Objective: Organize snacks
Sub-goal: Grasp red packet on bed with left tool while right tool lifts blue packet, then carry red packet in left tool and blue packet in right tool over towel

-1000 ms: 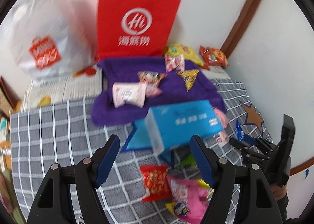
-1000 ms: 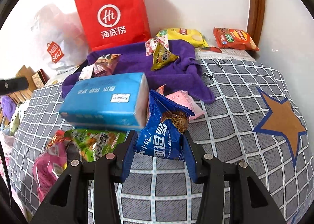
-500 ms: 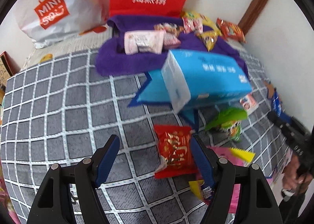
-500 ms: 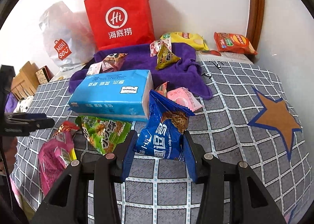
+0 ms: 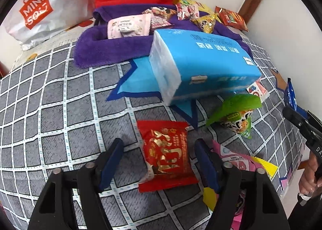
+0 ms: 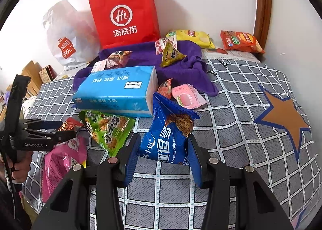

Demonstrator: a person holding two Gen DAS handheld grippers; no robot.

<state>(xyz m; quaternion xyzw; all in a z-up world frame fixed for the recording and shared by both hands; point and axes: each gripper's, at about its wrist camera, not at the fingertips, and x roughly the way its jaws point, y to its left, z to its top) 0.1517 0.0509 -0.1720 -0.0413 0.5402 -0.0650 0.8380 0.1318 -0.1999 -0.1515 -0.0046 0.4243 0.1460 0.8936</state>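
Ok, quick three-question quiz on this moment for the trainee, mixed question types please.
1. True or false: the right hand-held gripper grips the blue chocolate chip cookie bag.
2. Which snack lies between the left hand-held gripper's closing jaws? A) green snack packet B) red snack packet C) pink snack packet
3. Fill in: the blue tissue pack rests partly on the ___ towel.

Key: 1 true; 2 B; 3 purple.

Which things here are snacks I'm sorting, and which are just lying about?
Job:
red packet, left gripper closing round it
blue cookie bag, held by right gripper
green packet
pink packet

Lying about:
tissue pack
red paper bag
white bag
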